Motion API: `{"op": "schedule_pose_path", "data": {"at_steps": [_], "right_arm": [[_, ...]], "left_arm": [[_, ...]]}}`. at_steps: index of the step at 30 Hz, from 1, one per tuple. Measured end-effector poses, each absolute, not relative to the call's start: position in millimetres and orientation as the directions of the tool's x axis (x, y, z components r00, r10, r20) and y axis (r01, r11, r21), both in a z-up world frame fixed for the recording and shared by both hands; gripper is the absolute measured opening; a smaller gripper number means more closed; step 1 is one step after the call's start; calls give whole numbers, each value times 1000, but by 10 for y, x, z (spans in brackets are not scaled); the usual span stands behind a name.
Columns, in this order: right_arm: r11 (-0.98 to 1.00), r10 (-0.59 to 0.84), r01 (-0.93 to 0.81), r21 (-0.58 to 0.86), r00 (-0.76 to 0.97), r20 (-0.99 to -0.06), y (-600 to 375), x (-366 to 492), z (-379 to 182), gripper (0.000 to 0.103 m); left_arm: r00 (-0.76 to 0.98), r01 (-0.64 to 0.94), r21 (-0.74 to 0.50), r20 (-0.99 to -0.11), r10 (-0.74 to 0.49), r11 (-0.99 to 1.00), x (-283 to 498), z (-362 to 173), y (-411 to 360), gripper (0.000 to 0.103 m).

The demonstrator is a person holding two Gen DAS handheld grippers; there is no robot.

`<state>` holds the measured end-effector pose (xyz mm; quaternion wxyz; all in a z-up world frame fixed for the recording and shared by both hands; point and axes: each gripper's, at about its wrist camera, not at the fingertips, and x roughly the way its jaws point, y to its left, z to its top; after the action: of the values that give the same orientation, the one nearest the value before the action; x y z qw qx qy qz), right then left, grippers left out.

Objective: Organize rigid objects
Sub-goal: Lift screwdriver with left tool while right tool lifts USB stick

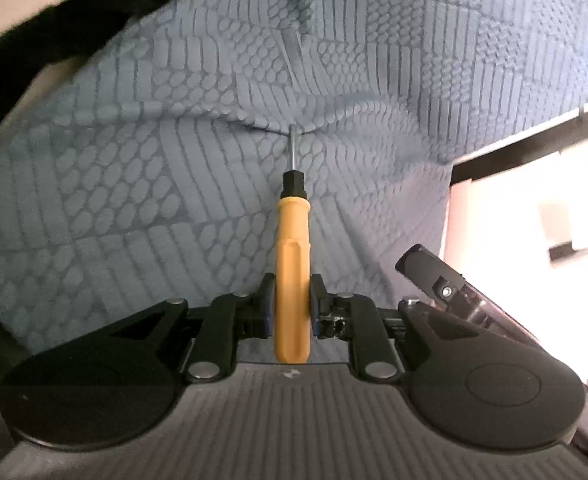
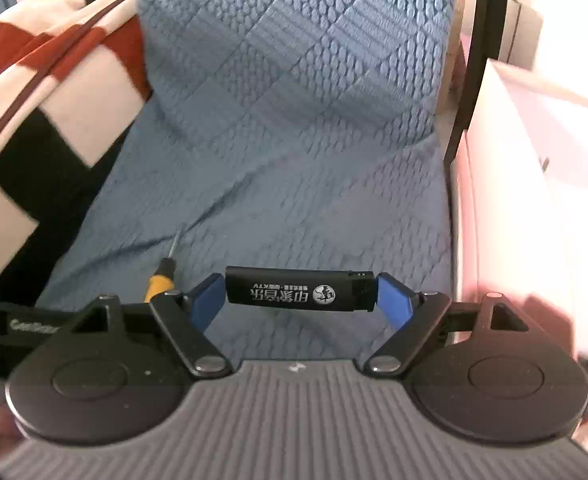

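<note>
My left gripper (image 1: 291, 304) is shut on the yellow handle of a screwdriver (image 1: 289, 264). Its black collar and metal shaft point forward at the blue textured sofa cover (image 1: 173, 140), the tip touching a fold. My right gripper (image 2: 300, 294) is shut on a black lighter (image 2: 300, 289) with white print, held crosswise by its two ends between the blue pads (image 2: 203, 300). The lighter is above the sofa seat. The screwdriver also shows in the right wrist view (image 2: 159, 276), low at the left, and the lighter's end shows in the left wrist view (image 1: 418, 260).
A red, white and black checked blanket (image 2: 33, 100) lies on the left of the sofa. A white box or side table (image 2: 534, 180) stands against the sofa's right edge, with a black curved bar (image 2: 478, 60) behind it.
</note>
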<state>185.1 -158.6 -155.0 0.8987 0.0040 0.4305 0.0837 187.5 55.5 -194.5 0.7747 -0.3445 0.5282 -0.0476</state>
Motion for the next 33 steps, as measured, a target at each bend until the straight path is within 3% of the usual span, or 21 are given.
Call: {"op": "schedule_pose_path", "data": {"at_steps": [4,8,19,33], "right_arm": [[985,145,-161,57,613,-777,-1528,1668,-1633,84],[985,150,-159,67,593,-791,-1516,1610,-1727,84],[987,116,-161,29,564,-817,-1516,1703,-1857,84],[973,181,-219,68,553,-813,-1503,1639,-1850,84]], "left_arm": [[450,-327,-616,-768,-455,716,1805,-1972,621,21],[461,-332,-607,-772,-437,722,1867,-1966,593,37],[482,-212,-581,-762,-432,786,2145,-1952,188,37],[478,-27,-351,-827,-296,936,2311,-1835,-324,37]]}}
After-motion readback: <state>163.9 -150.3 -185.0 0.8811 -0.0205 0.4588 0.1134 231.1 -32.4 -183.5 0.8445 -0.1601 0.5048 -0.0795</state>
